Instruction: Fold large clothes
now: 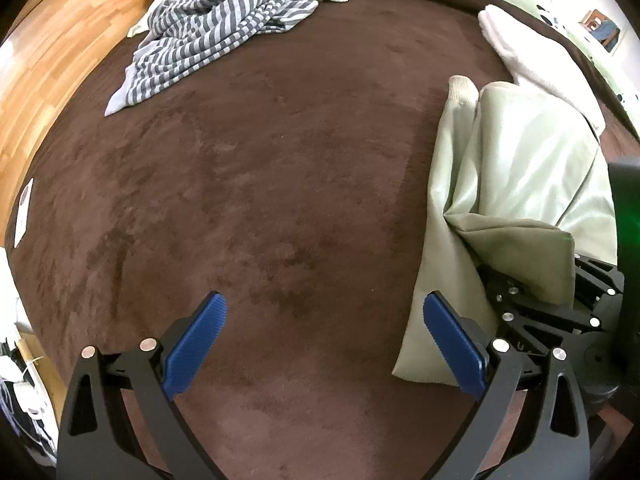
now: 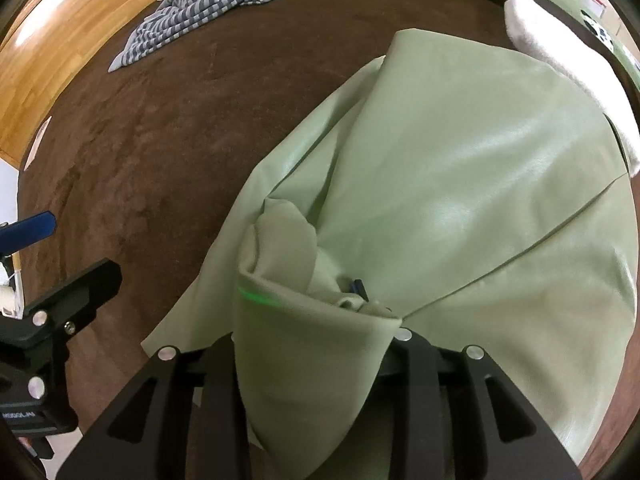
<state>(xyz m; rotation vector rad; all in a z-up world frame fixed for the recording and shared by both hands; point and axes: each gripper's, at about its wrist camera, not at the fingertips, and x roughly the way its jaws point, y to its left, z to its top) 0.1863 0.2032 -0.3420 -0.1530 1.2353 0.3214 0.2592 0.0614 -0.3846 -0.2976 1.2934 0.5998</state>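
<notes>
no brand or label can be read; small white lettering on the black body of the left gripper [image 2: 28,236], at the lower left of the right wrist view, is too blurred to make out. the left gripper [image 1: 324,344] hangs released over the brown rug [image 1: 260,200], blue pads [image 1: 196,344] spread wide with nothing between them. the right gripper [image 2: 320,320] is clenched on a bunched fold of the pale green jacket [image 2: 460,184], which drapes over its fingers. the jacket lies along the rug's right side, a ribbed cuff [image 1: 462,88] pointing away. bare rug stretches between it and the striped garment [image 1: 216,28] at the far left edge, beside the wood floor [image 1: 48,72]. a white towel [image 1: 532,56] borders the jacket's far side.
</notes>
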